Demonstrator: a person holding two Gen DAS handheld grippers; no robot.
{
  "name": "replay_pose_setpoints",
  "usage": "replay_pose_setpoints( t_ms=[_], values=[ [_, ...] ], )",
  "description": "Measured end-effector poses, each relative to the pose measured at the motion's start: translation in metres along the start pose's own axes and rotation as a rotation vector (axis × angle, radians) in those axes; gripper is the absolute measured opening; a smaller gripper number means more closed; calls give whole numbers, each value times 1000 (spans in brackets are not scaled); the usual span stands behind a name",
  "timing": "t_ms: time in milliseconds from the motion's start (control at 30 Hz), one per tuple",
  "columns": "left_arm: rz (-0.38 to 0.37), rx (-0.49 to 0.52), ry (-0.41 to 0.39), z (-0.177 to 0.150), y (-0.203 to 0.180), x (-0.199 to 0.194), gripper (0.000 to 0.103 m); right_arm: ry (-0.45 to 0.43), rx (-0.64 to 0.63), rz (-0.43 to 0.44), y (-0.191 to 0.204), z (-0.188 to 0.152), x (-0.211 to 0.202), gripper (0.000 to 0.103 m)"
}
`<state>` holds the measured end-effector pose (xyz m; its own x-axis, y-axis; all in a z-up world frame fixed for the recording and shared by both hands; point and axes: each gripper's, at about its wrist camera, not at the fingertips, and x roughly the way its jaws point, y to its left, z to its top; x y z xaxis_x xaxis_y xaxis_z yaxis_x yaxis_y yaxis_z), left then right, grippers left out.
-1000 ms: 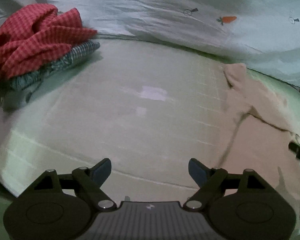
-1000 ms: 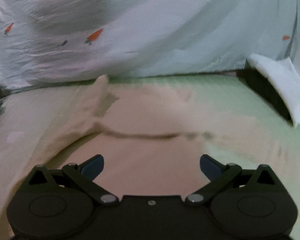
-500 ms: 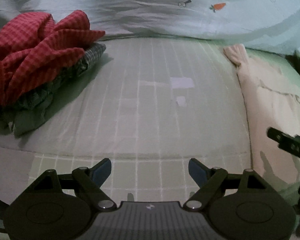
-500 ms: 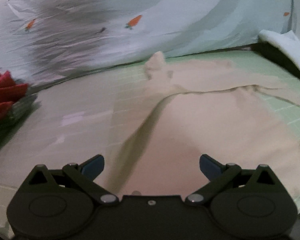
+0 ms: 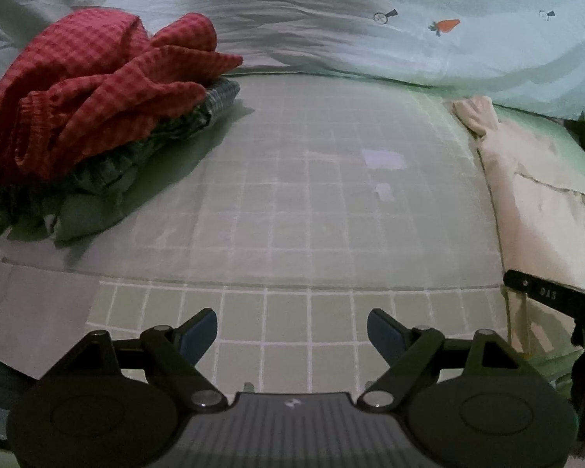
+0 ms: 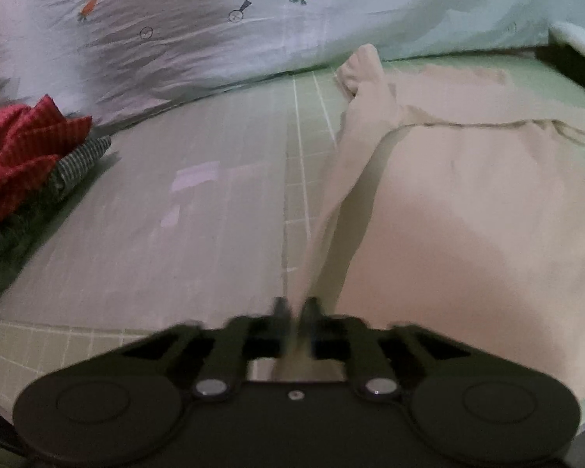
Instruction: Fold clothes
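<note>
A beige garment (image 6: 468, 202) lies spread on the green checked bed sheet (image 6: 214, 202); it also shows at the right of the left wrist view (image 5: 542, 202). My right gripper (image 6: 294, 312) is shut on the garment's near left edge, which rises as a fold toward the fingers. My left gripper (image 5: 292, 331) is open and empty above bare sheet (image 5: 292, 202), left of the garment. The right gripper's body (image 5: 553, 296) shows at that view's right edge.
A pile of clothes with a red checked garment (image 5: 97, 82) on top lies at the left; it shows in the right wrist view too (image 6: 23, 156). A pale quilt with carrot prints (image 5: 370, 19) is bunched along the far side.
My right gripper has closed on the beige garment's left edge; its fingers were wide open before. My left gripper has stayed open and shifted a little over the sheet.
</note>
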<state>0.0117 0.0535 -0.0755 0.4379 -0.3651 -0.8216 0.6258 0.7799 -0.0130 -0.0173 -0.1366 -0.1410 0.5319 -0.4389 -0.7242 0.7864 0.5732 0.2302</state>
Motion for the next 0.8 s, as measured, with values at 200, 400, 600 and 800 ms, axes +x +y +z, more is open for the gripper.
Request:
replay_pose_setpoints(
  t_ms=[200, 400, 600, 800],
  values=[
    [-40, -8, -13, 8, -19, 6, 85, -69, -11, 39, -14, 3, -22, 3],
    [-100, -6, -22, 16, -63, 16, 85, -102, 5, 14, -50, 11, -46, 3],
    [-167, 44, -16, 21, -120, 23, 85, -51, 23, -30, -99, 16, -47, 3],
    [-135, 52, 23, 13, -155, 27, 85, 27, -36, -26, -125, 19, -25, 3]
  ],
)
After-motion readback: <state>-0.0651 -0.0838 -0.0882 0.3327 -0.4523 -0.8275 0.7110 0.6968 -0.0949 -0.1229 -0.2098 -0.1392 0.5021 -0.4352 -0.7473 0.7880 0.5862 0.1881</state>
